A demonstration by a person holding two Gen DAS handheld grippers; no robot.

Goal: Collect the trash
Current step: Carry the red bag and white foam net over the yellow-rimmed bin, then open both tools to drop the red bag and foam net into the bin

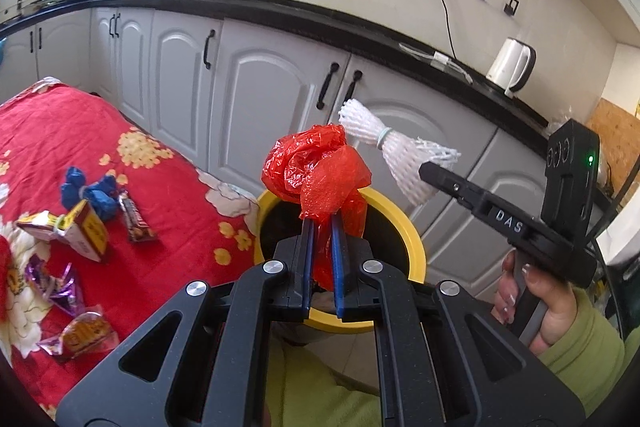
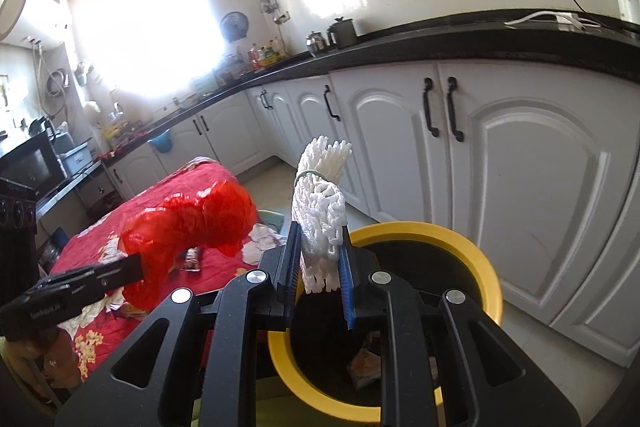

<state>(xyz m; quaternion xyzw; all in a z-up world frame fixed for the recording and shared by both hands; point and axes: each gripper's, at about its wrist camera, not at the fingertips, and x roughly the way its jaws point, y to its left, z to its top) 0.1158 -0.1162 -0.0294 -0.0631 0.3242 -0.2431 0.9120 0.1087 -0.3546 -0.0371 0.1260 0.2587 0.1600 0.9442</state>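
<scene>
On the red floral counter (image 1: 132,167), near its left edge, leftover trash is seen: a blue crumpled wrapper (image 1: 94,189), a small carton (image 1: 86,231), a candy bar wrapper (image 1: 136,221) and purple foil (image 1: 56,285). Just past the counter's right edge a yellow-rimmed bin (image 1: 414,243) is placed. A crumpled red plastic bag (image 1: 320,171) is gripped by the closed left claw (image 1: 322,227) above the bin's rim. A white foam net sleeve (image 2: 320,219) is clamped in the right claw (image 2: 320,255), over the bin's opening.
</scene>
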